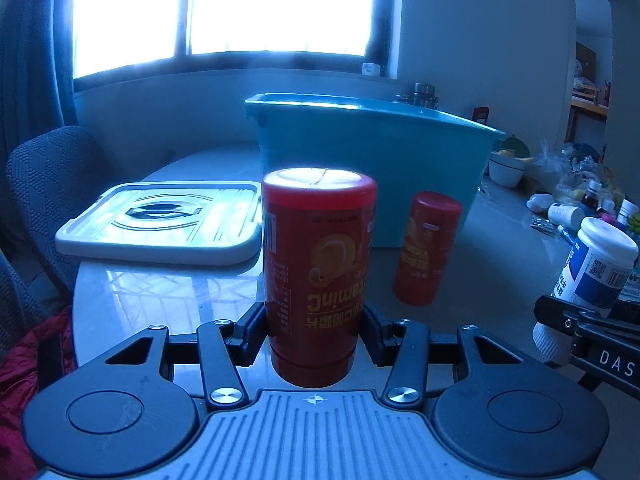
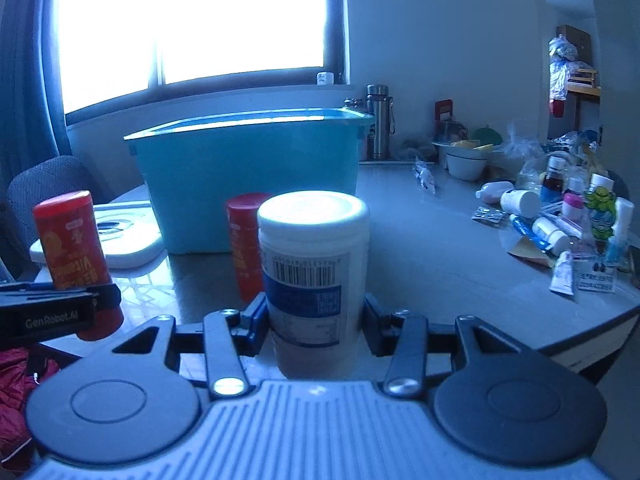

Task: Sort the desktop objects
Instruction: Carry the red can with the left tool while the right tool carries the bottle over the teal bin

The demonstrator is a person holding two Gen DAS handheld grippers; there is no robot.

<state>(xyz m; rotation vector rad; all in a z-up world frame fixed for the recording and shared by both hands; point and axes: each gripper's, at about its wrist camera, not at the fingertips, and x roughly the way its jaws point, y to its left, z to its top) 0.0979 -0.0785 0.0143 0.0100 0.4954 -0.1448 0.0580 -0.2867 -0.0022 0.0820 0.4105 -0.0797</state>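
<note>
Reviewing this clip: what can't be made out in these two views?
- Inside of the teal bin: both views, hidden by its near wall.
- Small bottles at the table's right: right wrist view, too small to read.
- Second red bottle: right wrist view, partly behind the held white bottle.

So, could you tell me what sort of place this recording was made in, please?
Most likely a lived-in home room, not a lab: a large window with a curtain, an upholstered chair, and a table cluttered with medicine bottles, bowls and a steel flask.
</note>
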